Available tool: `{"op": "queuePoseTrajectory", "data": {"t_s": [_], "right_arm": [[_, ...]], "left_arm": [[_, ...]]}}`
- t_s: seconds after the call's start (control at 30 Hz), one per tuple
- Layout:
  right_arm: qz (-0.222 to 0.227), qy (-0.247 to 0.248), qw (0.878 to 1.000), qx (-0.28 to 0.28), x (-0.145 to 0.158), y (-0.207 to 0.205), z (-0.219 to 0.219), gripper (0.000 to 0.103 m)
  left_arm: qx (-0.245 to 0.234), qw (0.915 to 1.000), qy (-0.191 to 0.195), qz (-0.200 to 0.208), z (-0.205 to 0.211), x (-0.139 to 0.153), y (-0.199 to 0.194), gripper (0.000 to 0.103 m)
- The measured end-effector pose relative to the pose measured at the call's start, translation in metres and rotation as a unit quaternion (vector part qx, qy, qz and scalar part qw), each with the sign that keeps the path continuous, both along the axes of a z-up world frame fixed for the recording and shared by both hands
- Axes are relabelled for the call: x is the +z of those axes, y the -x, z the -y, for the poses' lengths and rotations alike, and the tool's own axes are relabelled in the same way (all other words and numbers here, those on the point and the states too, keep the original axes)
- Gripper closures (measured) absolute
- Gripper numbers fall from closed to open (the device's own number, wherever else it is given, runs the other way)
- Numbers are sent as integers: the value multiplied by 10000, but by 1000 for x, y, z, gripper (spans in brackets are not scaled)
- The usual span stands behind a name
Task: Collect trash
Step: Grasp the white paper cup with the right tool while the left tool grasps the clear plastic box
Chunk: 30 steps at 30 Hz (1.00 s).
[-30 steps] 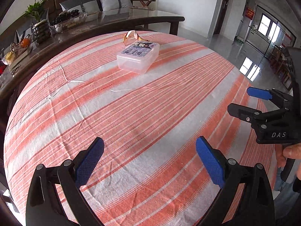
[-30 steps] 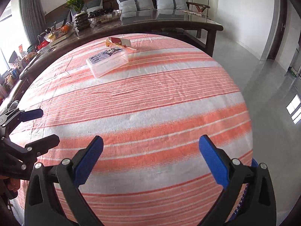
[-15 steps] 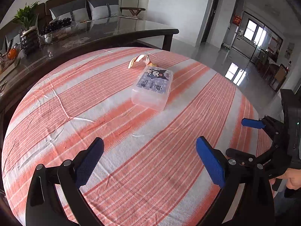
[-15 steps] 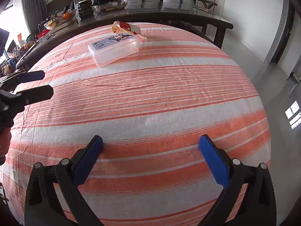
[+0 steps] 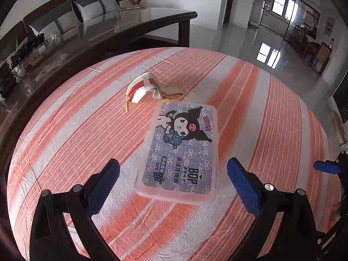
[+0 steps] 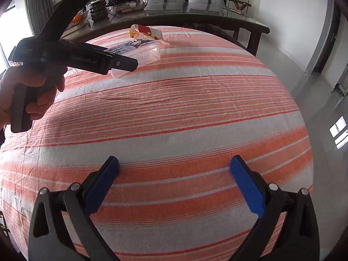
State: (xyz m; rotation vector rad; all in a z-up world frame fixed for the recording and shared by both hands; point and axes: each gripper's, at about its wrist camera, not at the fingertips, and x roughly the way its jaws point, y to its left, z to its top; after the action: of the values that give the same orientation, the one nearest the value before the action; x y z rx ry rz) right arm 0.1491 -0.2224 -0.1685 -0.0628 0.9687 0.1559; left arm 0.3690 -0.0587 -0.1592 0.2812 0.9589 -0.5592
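in the left wrist view, the left gripper (image 5: 173, 179) is wide open with nothing in it. the plastic box (image 5: 181, 151) sits flat on the striped cloth (image 5: 76, 134), and its near end lies between the two blue pads (image 5: 103, 183). its lid is on and has a cartoon sticker, so what is inside cannot be seen. just past the box lies the wrapper (image 5: 144, 89), crumpled and torn, almost touching the far end of the box. that looks like the trash. to pick up the box well, come down level, keep one pad on each long side, then squeeze softly so the thin plastic does not bend.

in the right wrist view, the right gripper (image 6: 174, 183) is wide open too and holds nothing. it is over bare cloth, well apart from the box and wrapper at the far side. a hand (image 6: 28, 95) holds the left tool, which covers part of the box. the box side looks see-through, but too small to tell what is in it.
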Motion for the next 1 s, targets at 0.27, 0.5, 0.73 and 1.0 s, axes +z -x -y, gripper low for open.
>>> {"op": "queuePoseTrajectory", "data": {"t_s": [0.27, 0.5, 0.73, 1.0], "right_arm": [[-1, 2, 10000, 1, 0, 0, 0, 5], [-1, 3, 10000, 1, 0, 0, 0, 5], [-11, -28, 10000, 1, 0, -1, 0, 5], [42, -620, 9978, -244, 40, -79, -8, 6]], "left_arm": [[85, 9984, 551, -40, -19, 9, 13, 41], [771, 9963, 367, -11, -79, 11, 94, 41], [1240, 9918, 239, 189, -106, 10, 120, 21], [1217, 9923, 188, 100, -105, -5, 124, 7]]}}
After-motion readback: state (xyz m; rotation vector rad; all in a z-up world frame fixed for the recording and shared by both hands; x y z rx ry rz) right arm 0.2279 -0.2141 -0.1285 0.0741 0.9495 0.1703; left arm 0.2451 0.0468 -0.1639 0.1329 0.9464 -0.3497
